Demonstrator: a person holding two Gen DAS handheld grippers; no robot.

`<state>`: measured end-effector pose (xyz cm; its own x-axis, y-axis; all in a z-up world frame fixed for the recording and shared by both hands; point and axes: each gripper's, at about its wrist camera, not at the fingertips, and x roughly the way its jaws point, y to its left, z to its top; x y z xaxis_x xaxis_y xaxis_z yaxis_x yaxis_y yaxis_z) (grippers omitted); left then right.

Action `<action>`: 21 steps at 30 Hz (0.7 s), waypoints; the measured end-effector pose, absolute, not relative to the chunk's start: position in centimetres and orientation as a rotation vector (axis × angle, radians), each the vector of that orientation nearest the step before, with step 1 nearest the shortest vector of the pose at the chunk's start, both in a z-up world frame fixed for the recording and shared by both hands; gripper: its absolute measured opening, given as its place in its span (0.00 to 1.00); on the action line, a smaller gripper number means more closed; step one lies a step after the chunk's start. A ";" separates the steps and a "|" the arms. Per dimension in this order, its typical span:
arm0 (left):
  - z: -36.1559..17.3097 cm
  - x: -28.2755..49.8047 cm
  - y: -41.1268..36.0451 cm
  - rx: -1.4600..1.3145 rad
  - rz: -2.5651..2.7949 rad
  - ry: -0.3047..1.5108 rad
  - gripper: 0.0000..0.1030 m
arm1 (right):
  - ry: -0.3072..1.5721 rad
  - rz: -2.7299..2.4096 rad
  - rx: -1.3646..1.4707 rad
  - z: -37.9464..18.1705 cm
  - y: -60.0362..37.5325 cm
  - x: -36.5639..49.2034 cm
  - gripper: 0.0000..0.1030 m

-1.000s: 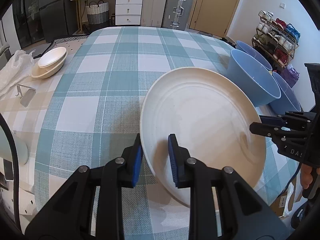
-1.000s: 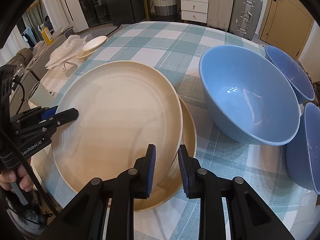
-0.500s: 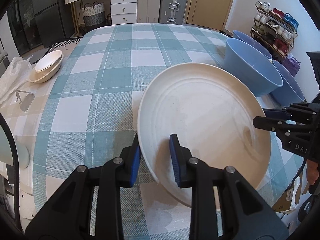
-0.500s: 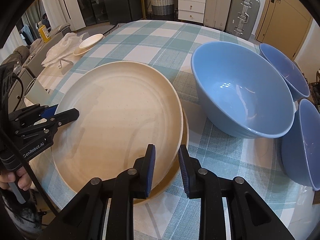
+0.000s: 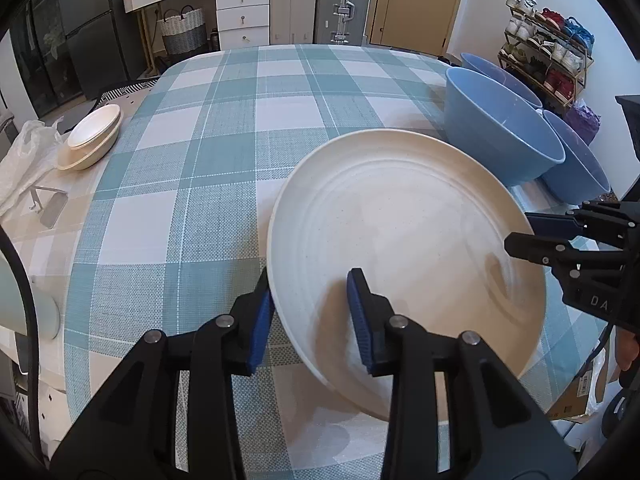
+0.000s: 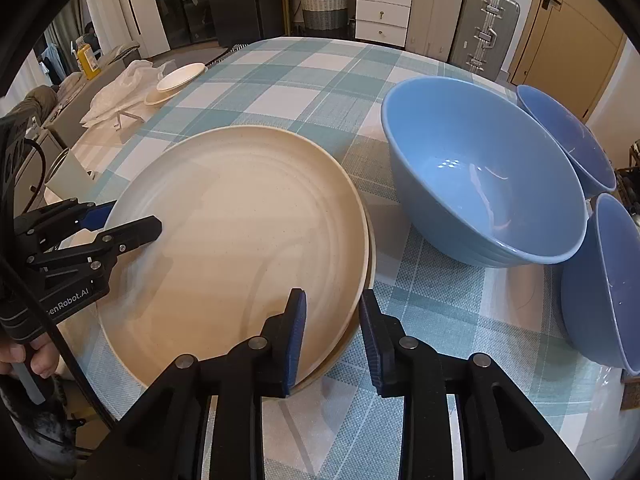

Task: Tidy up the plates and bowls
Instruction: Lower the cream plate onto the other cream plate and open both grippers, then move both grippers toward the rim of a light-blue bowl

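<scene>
Left gripper (image 5: 310, 316) straddles the near-left rim of the top plate (image 5: 404, 248), one pad outside the rim and one over the plate's face; its jaws are opening, and daylight shows between the inner pad and the plate. That plate sits nested on a second plate (image 6: 370, 248), whose edge peeks out along the side toward the big blue bowl (image 6: 480, 200). Right of the plate's centre, the right gripper (image 6: 332, 334) straddles the opposite rim the same way, jaws also opening, the rim between them but apparently not pinched. Both tools lie across the plate from each other, equally near. Pulling straight back and outward from each rim looks like the clean exit; the bowl stands just beside the stack.
</scene>
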<state>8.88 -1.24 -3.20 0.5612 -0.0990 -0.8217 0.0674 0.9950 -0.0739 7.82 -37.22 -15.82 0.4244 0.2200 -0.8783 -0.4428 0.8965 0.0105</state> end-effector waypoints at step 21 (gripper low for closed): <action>0.0 7.3 0.2 -0.142 -0.158 0.906 0.75 | 1.002 0.521 -0.126 -14.0 -38.2 6.7 0.79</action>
<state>7.29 0.18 -0.01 0.6070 -0.1964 -0.7701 0.0765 0.9789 -0.1893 6.69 -38.24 -14.04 0.4281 0.3597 -0.8291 -0.4725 0.8711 0.1339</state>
